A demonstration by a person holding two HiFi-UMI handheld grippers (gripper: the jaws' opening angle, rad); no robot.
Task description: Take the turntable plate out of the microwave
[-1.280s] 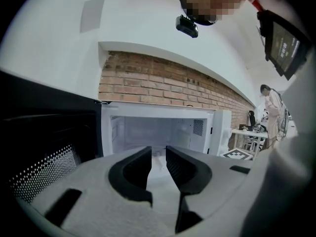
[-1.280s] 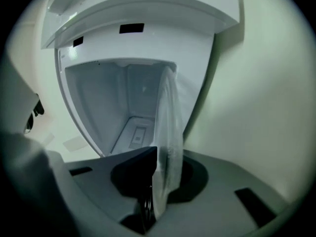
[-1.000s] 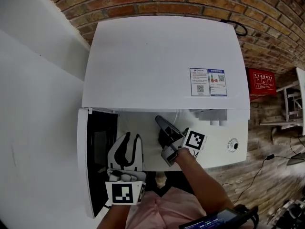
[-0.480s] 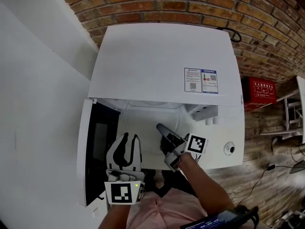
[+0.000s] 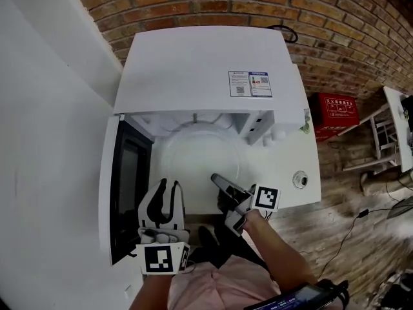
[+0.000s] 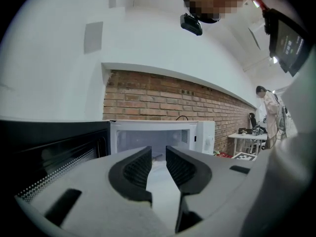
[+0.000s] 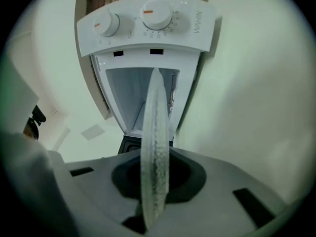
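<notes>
Lower left, the open door [image 5: 124, 192] is partly hidden by the left gripper [image 5: 168, 186], whose jaws stand apart and empty. Mid-frame, before the microwave [image 5: 200, 63], the pale turntable plate [image 5: 193, 148] is hard to trace. The right gripper [image 5: 219, 181], its jaws just closing, pinches the plate's near rim.

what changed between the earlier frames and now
The right gripper, its jaws just closing tighter on the rim of the turntable plate, has pulled back from the microwave, drawing the plate out of the cavity toward the person. The left gripper has backed away too. Unchanged: the left jaws are apart and empty, the door is open, and the plate is still in the right grip.
</notes>
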